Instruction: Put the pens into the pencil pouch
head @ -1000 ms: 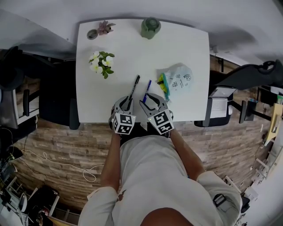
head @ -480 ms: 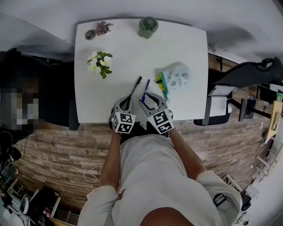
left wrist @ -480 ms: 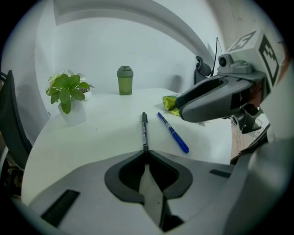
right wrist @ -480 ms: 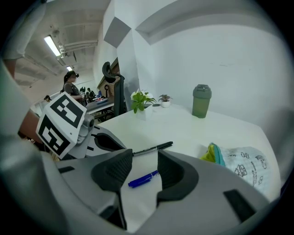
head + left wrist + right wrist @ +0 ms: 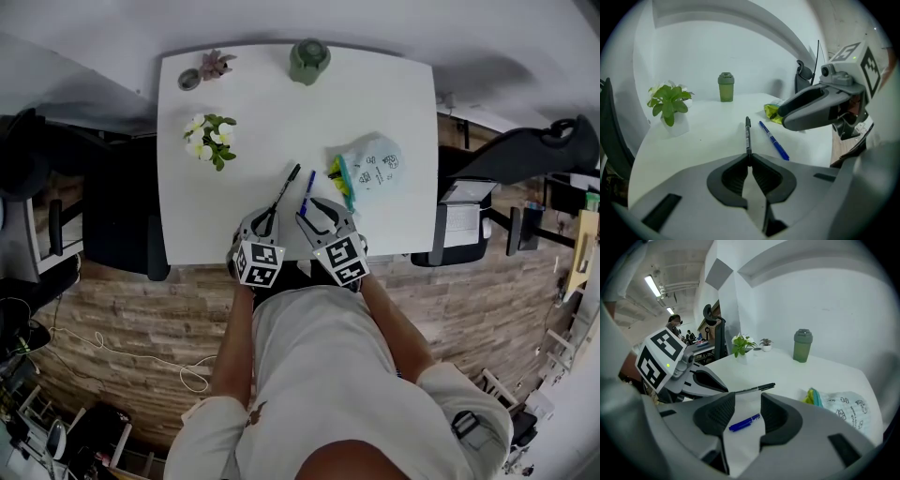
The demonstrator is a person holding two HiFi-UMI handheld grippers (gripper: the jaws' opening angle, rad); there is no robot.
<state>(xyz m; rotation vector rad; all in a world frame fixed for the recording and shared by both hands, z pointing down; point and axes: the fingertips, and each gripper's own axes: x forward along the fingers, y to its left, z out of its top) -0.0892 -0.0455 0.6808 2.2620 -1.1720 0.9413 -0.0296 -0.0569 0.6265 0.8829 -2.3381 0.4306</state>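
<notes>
Neither pen is in the pencil pouch [image 5: 377, 167] yet; it lies on the white table [image 5: 253, 103], just right of the pens. Our left gripper [image 5: 749, 157] has its jaws pinched on the near end of the black pen [image 5: 748, 133], which rests flat on the table. Our right gripper [image 5: 746, 409] holds its jaws apart around the blue pen [image 5: 744, 423] without pressing on it. Lifting and inserting both pens is left, we judge.

Pale short-sleeved shirt [image 5: 319, 375], grey left tongs [image 5: 269, 217], grey right tongs [image 5: 312, 208], black ribbed pads [image 5: 729, 180], square-marker cubes [image 5: 261, 263]
</notes>
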